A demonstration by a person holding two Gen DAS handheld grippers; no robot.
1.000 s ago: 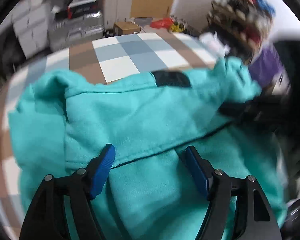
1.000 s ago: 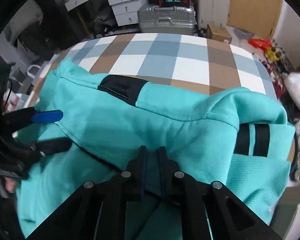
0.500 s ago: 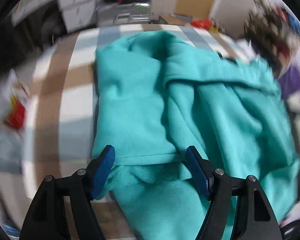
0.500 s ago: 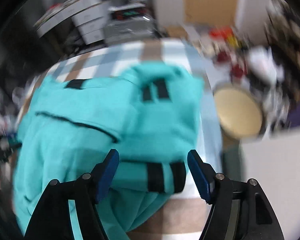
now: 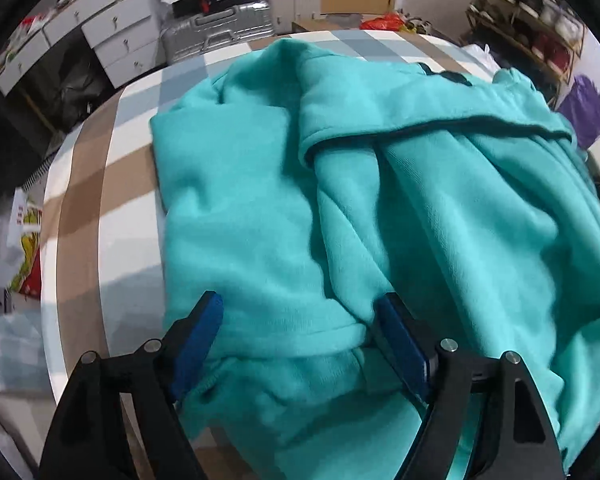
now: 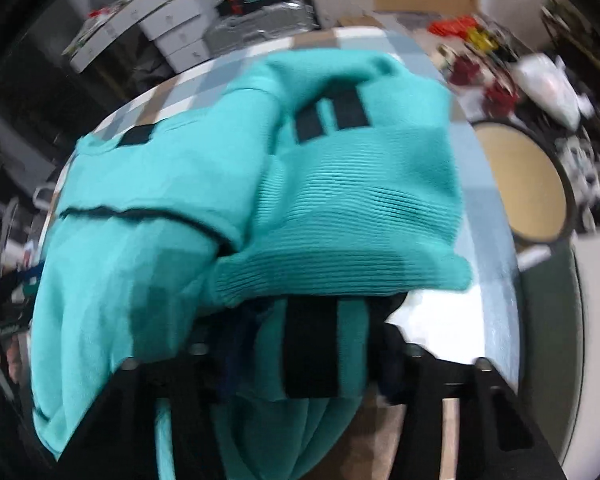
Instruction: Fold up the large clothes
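My left fingers (image 5: 198,334) angled steeply down, apart and opening over the teal sweatshirt (image 5: 260,208). My right gripper (image 6: 300,344) pointed down too, jaws closing around its striped cuff (image 6: 312,352); grip unclear.

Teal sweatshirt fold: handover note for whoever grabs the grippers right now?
Left gripper: jaws opening, straddling the near edge of the teal sweatshirt, pads not pressing it.
Right gripper: jaws closing around the black-striped ribbed cuff; view blurred, grip unconfirmed.
Sweatshirt lies bunched on the checked tablecloth, body folded over itself, one fold roughly in place.
Left: secure the sleeve, tuck it in, finish and flatten the folds.
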